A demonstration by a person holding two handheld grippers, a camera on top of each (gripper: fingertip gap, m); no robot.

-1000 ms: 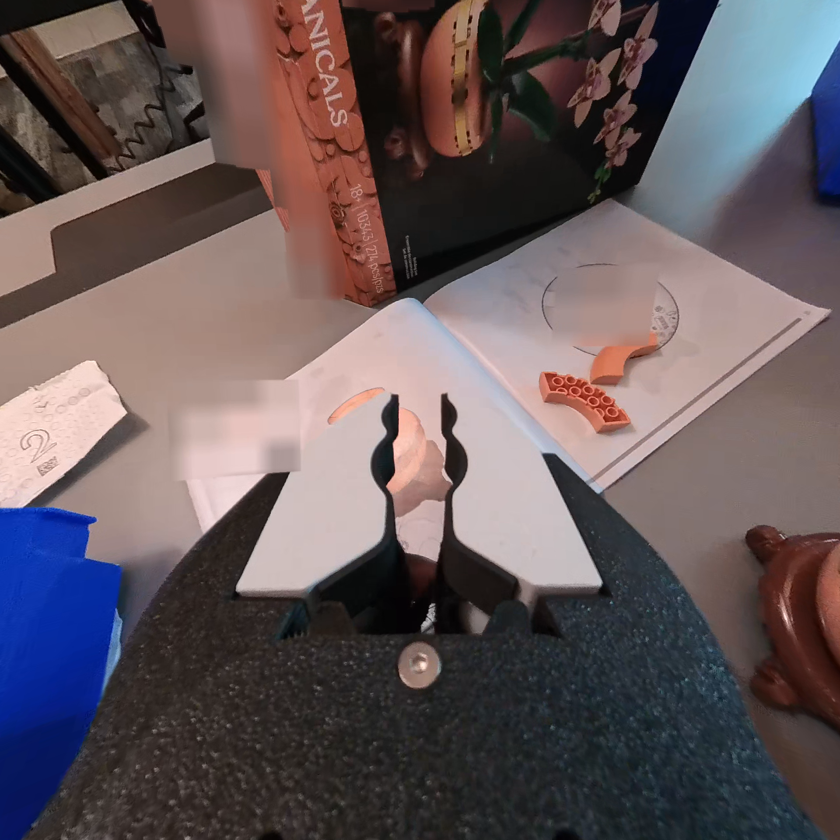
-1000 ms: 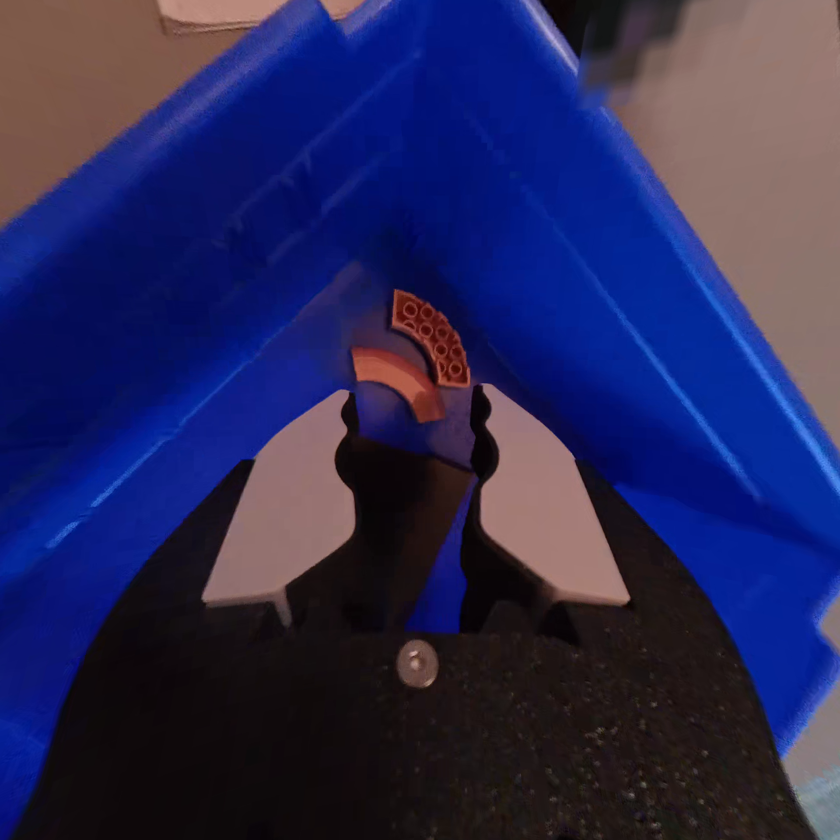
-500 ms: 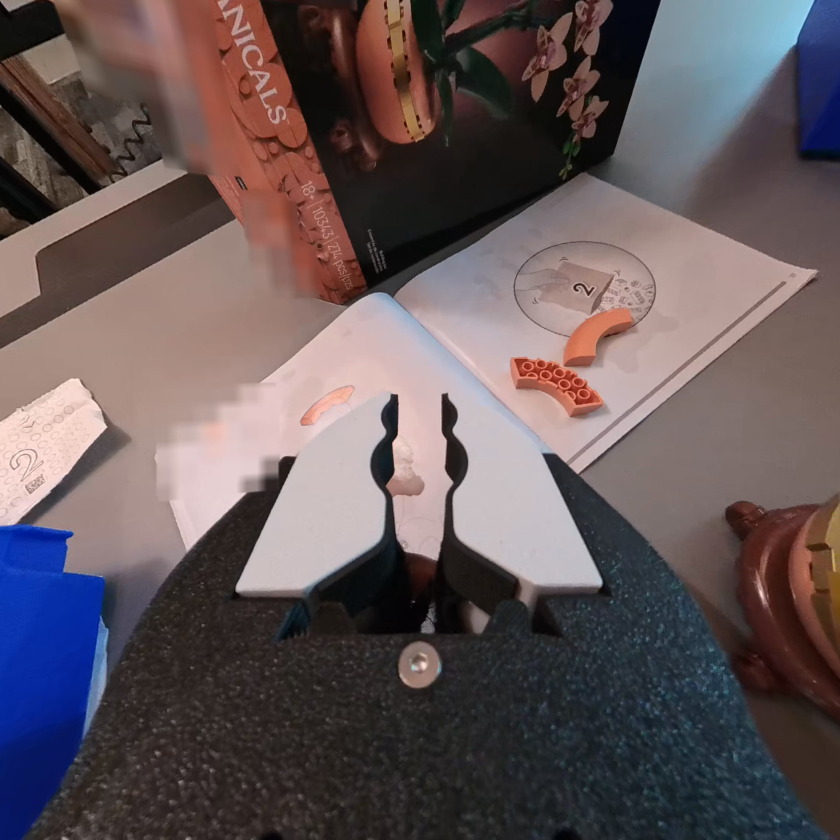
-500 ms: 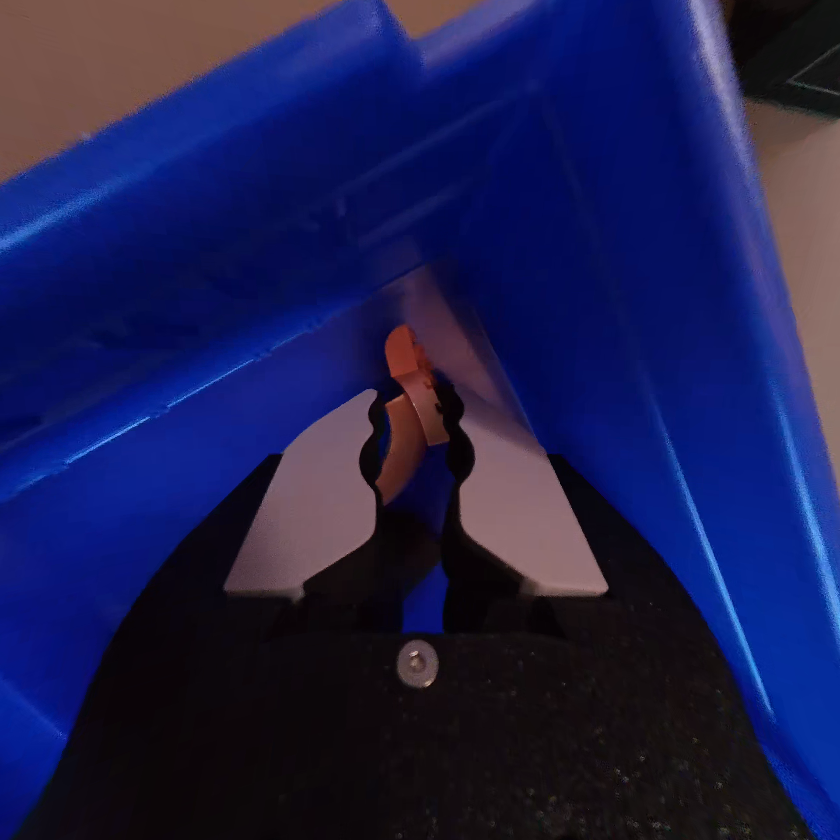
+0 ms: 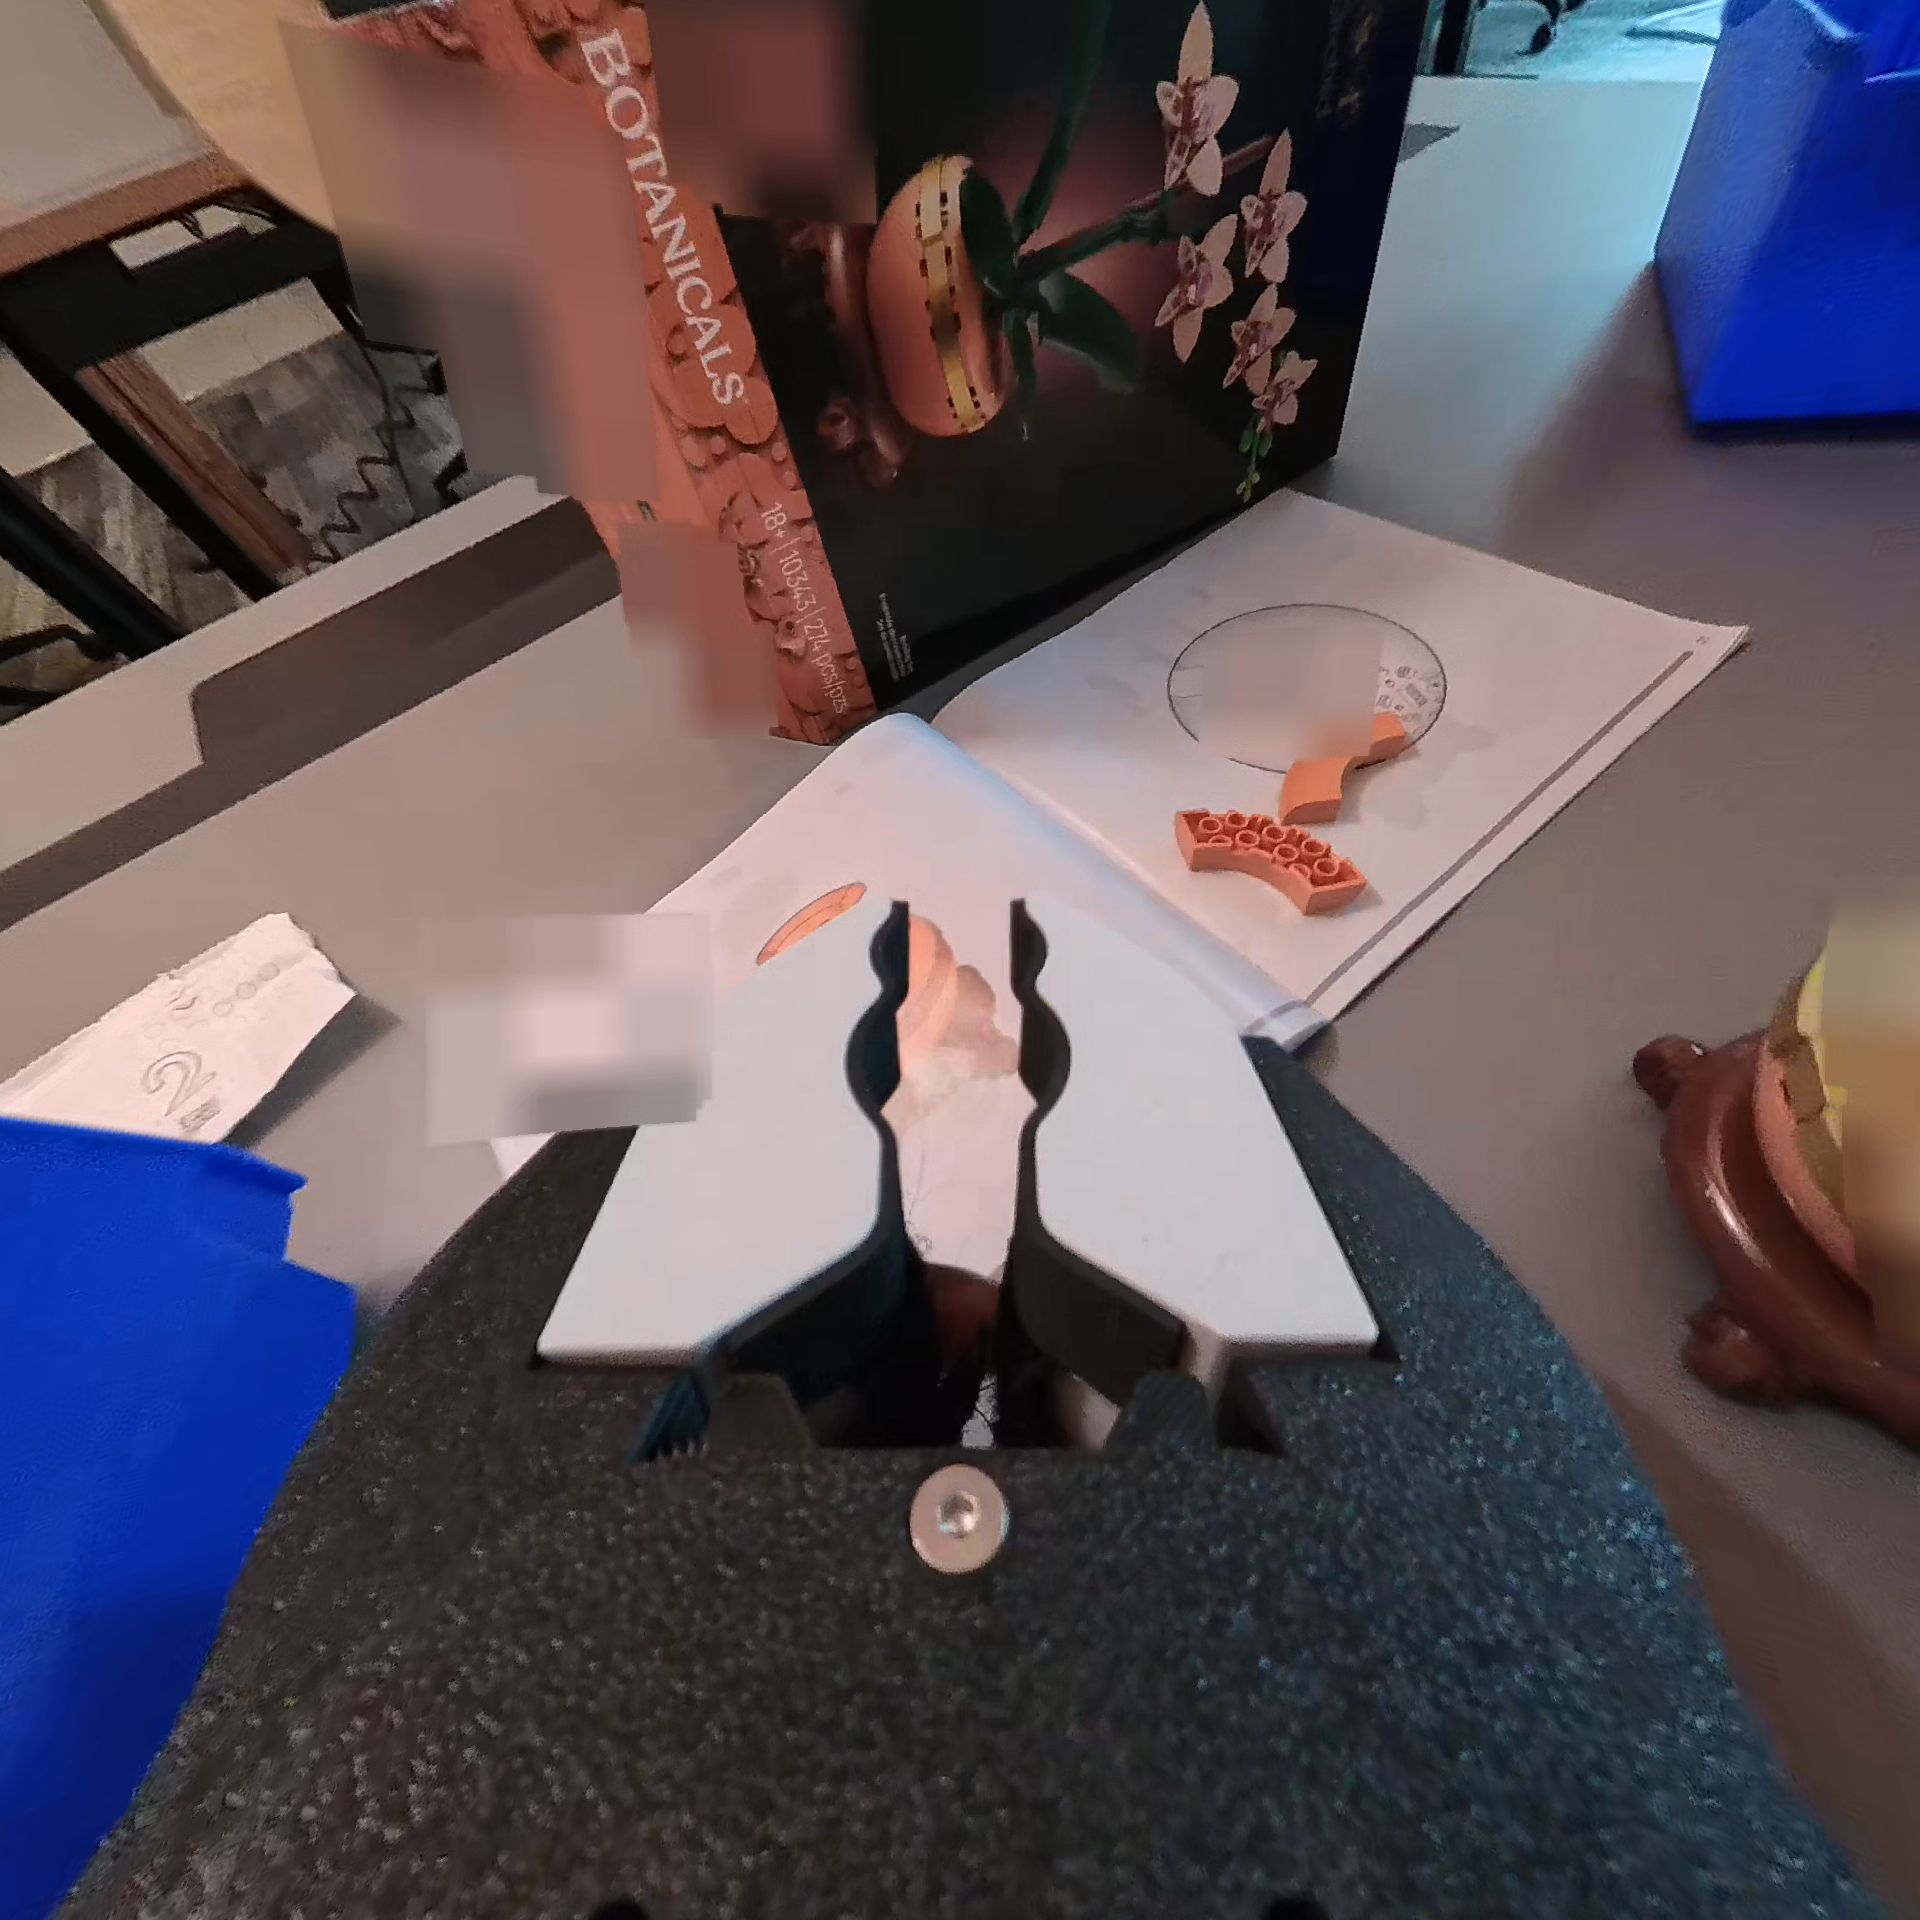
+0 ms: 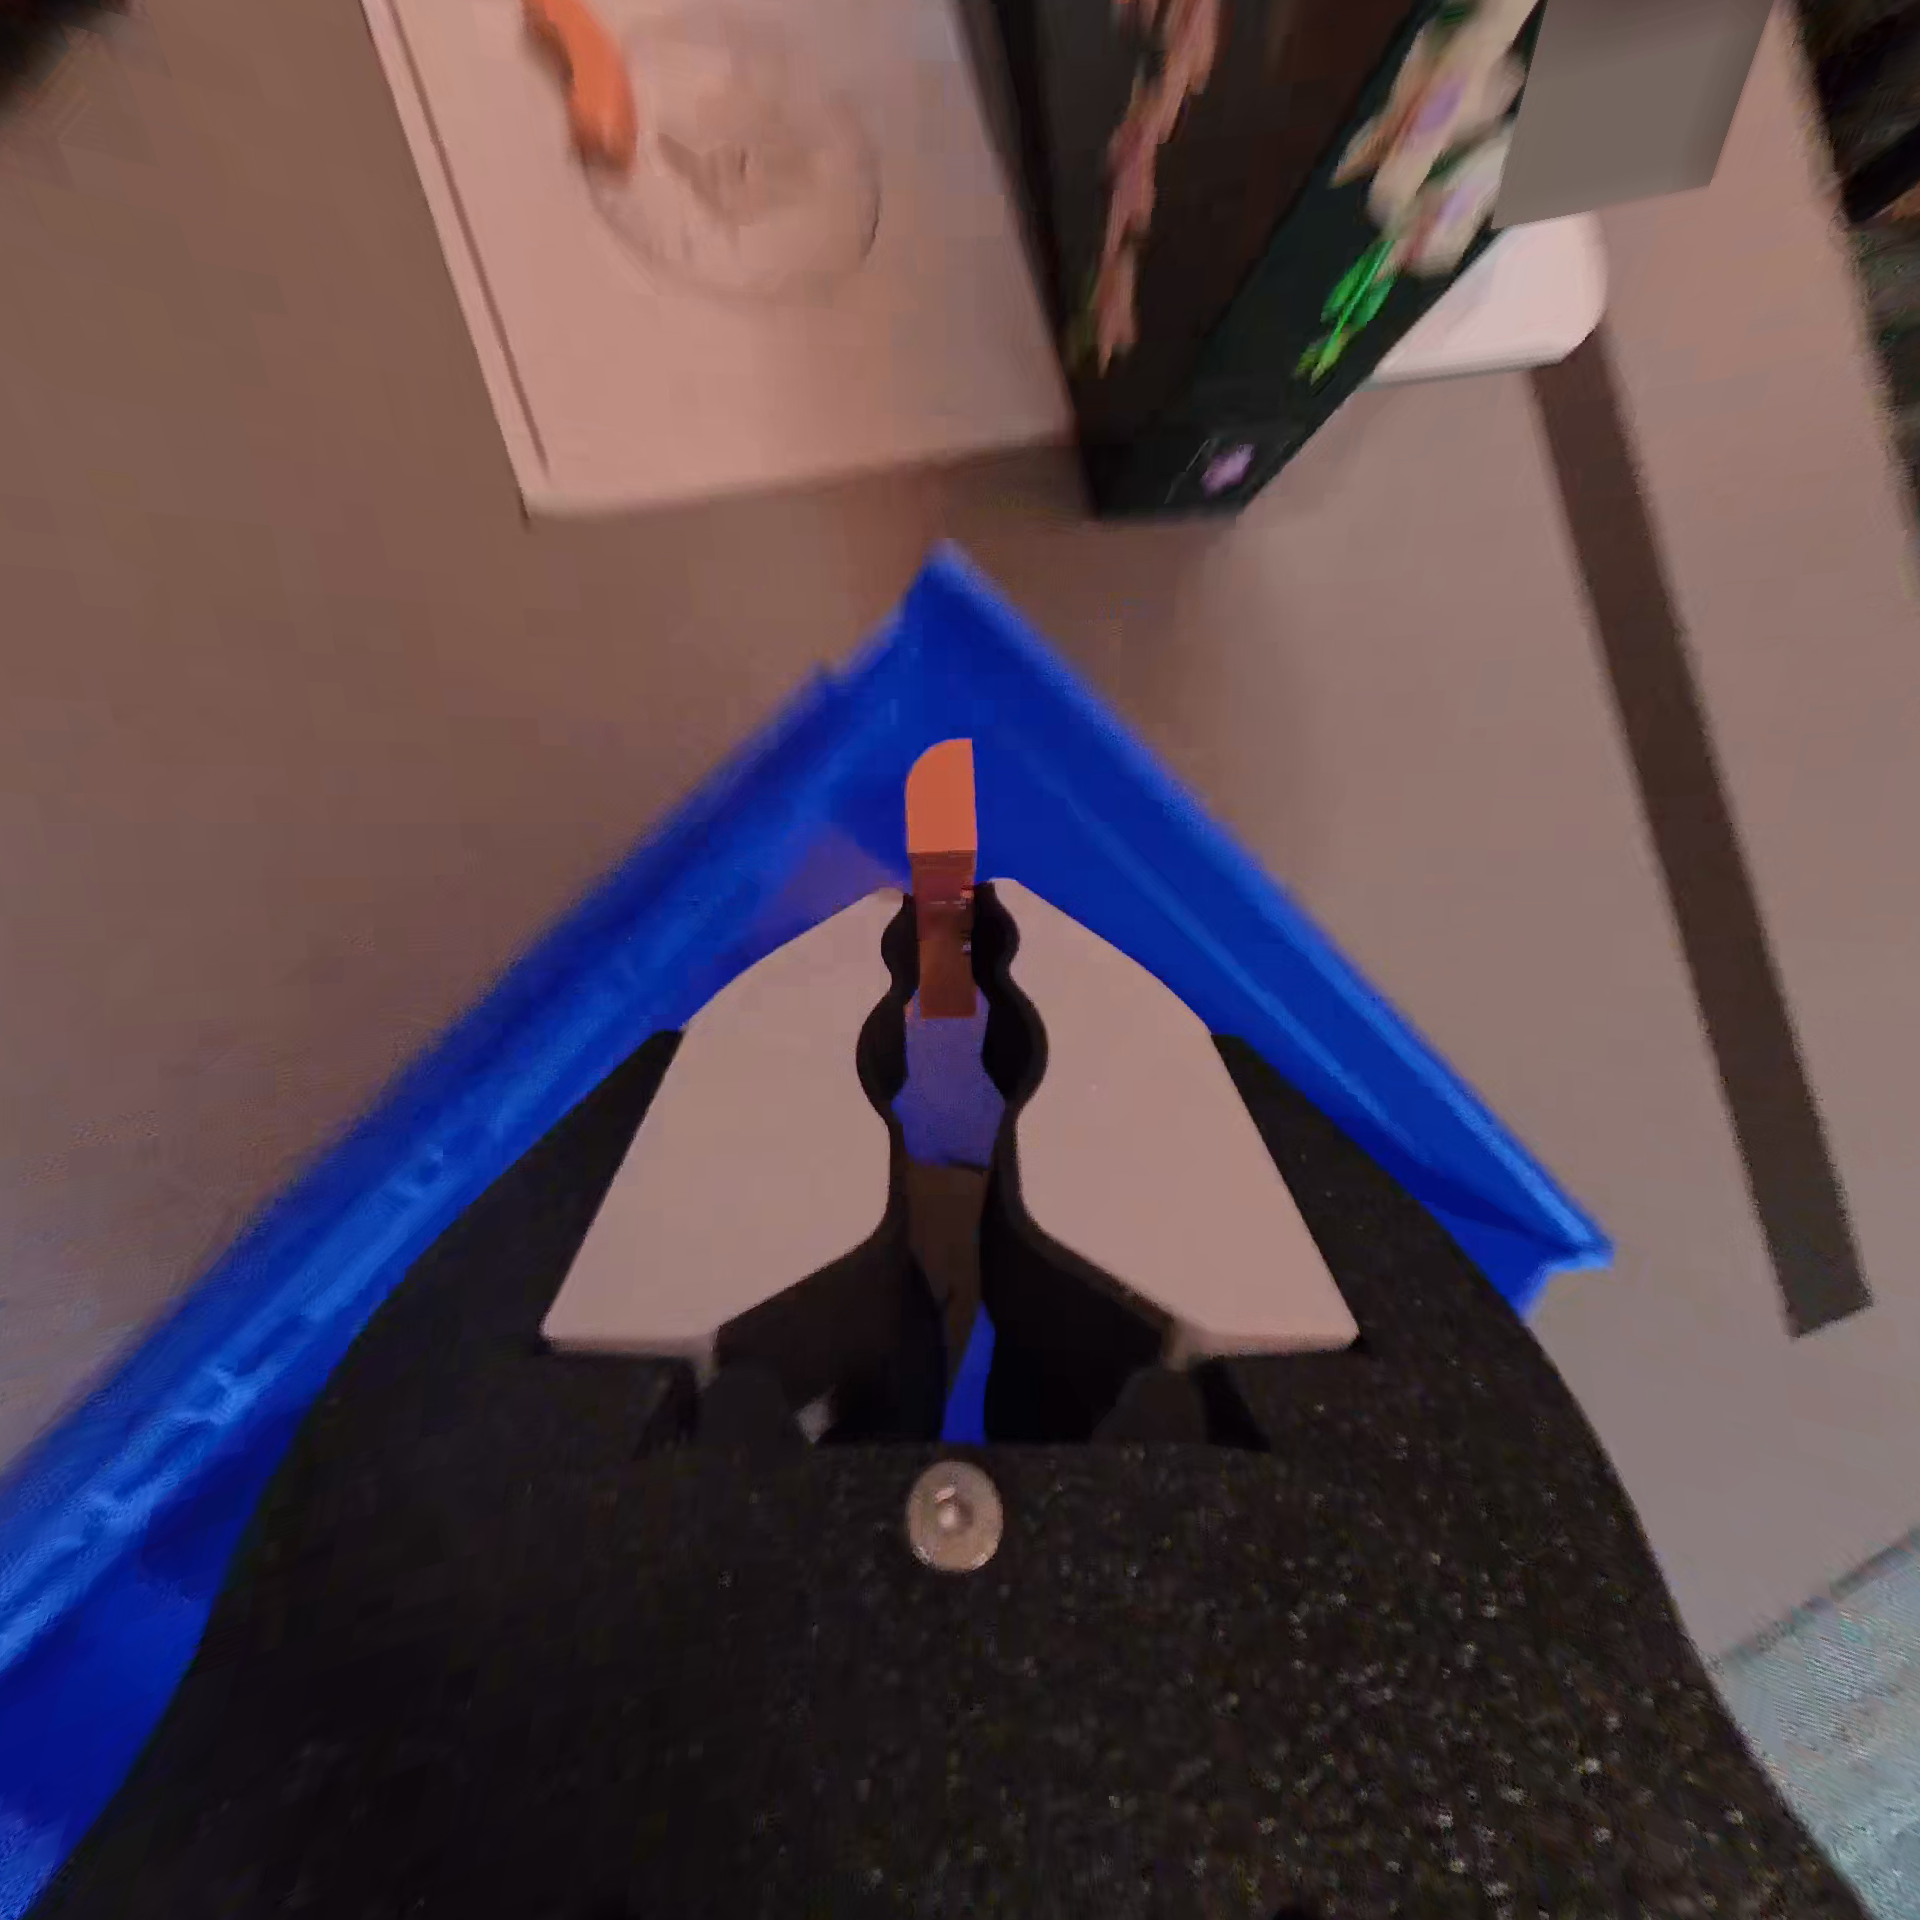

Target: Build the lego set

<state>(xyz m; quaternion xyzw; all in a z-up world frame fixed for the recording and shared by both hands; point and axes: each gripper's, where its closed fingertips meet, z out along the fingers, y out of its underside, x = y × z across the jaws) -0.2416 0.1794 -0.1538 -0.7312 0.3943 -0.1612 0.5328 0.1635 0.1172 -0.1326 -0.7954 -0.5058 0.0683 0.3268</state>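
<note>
My right gripper (image 6: 948, 894) is shut on a curved orange brick (image 6: 940, 810), held edge-on, its end sticking out past the fingertips above the corner of a blue bin (image 6: 623, 935). My left gripper (image 5: 958, 920) is empty, its jaws a narrow gap apart, hovering over the open instruction booklet (image 5: 1507, 727). On the booklet's right page lie a studded curved orange brick (image 5: 1270, 860) and a smooth curved orange brick (image 5: 1340, 769). A brown round built base (image 5: 1766, 1247) stands on the table at the right.
The set's box (image 5: 1039, 364) stands upright behind the booklet; it also shows in the right wrist view (image 6: 1247, 260). A blue bin (image 5: 135, 1455) is at my near left, another (image 5: 1797, 229) at the far right. A torn paper bag (image 5: 177, 1039) lies left. One gripper's finger ends stand about 40 cm off the other's.
My right gripper closed on a curved orange brick at the bottom of the blue bin and lifted it up above the bin's corner. My left gripper shifted slightly over the booklet, staying empty.
</note>
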